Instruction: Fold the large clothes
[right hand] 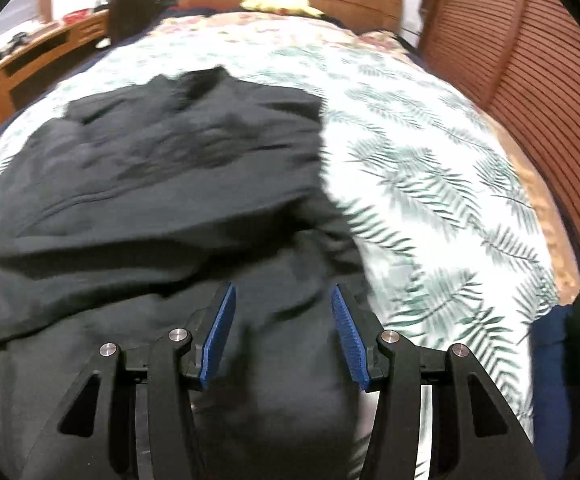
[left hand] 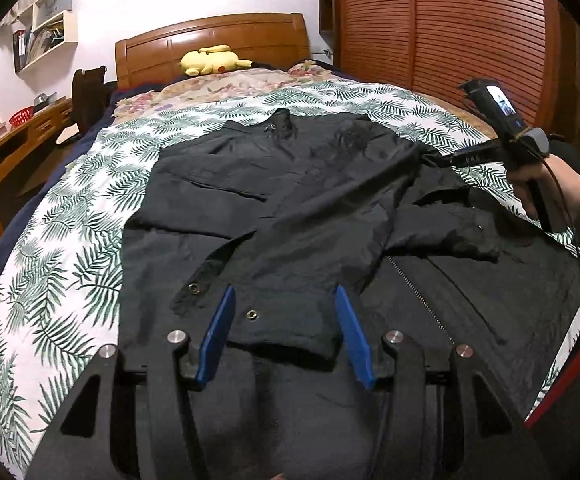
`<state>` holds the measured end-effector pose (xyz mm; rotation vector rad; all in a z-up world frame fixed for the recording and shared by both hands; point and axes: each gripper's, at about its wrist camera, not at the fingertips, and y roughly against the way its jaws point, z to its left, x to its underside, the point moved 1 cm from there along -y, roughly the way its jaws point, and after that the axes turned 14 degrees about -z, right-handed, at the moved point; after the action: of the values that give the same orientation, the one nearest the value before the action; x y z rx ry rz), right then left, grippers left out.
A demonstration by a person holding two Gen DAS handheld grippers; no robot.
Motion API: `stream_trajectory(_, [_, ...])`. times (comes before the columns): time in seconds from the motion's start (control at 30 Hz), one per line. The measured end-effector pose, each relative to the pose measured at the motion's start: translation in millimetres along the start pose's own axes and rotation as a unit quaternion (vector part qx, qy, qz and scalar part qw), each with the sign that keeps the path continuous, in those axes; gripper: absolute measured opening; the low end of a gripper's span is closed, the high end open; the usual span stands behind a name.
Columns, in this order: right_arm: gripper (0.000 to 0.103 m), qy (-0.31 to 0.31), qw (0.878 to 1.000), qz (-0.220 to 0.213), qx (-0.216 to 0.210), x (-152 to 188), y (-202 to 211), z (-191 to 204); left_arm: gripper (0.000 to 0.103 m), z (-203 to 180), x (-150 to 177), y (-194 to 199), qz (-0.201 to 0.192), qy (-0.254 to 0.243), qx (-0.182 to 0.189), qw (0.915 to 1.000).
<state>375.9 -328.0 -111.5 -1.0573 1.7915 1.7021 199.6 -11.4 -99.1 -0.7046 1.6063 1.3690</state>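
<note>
Honestly, with the black jacket (left hand: 290,200) spread mid-bed and both the left gripper (left hand: 285,320) and right gripper (right hand: 281,320) gaping wide (holding nothing), that folded-in sleeve (left hand: 273,280) by the zipper (left hand: 418,292) could slide open if snagged.

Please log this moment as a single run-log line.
jacket: flat on bed, sleeves folded in | left gripper: open | right gripper: open

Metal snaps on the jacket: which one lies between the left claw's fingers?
The snap just right of the left finger, on the sleeve cuff; the other snap lies outside, further left.
</note>
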Motion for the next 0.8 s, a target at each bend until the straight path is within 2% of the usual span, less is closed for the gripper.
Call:
stream_trajectory(0.17, [0.051, -0.006, 1.0, 0.006, 0.017, -9, -25, -28, 0.051, -3, 2, -10, 0.01, 0.003, 0.002, 0.9999])
stream_trajectory(0.33, [0.051, -0.006, 1.0, 0.005, 0.01, -20, -50, -30, 0.051, -6, 3, -20, 0.019, 0.004, 0.007, 0.9998])
stream_trajectory(0.4, [0.04, -0.009, 1.0, -0.003, 0.01, -24, -56, -31, 0.051, -8, 1, -22, 0.019, 0.004, 0.009, 0.9998])
stream_trajectory(0.47, [0.014, -0.014, 1.0, -0.016, 0.011, -26, -59, -34, 0.051, -9, 0, -23, 0.018, 0.004, 0.011, 0.9998])
stream_trajectory(0.5, [0.012, -0.014, 0.999, -0.011, 0.031, -26, -63, -38, 0.051, -9, 0, -24, 0.019, 0.005, 0.012, 0.9997])
stream_trajectory(0.53, [0.012, -0.015, 0.999, -0.001, 0.049, -24, -69, -43, 0.051, -9, 0, -25, 0.019, 0.005, 0.012, 0.9997])
stream_trajectory(0.63, [0.012, -0.043, 0.997, 0.036, 0.044, -14, -88, -59, 0.051, -8, 0, -28, 0.022, 0.008, 0.011, 0.9997])
stream_trajectory(0.8, [0.016, -0.054, 0.998, 0.026, 0.026, -13, -77, -62, 0.051, -2, -1, -29, 0.022, 0.016, 0.009, 0.9996])
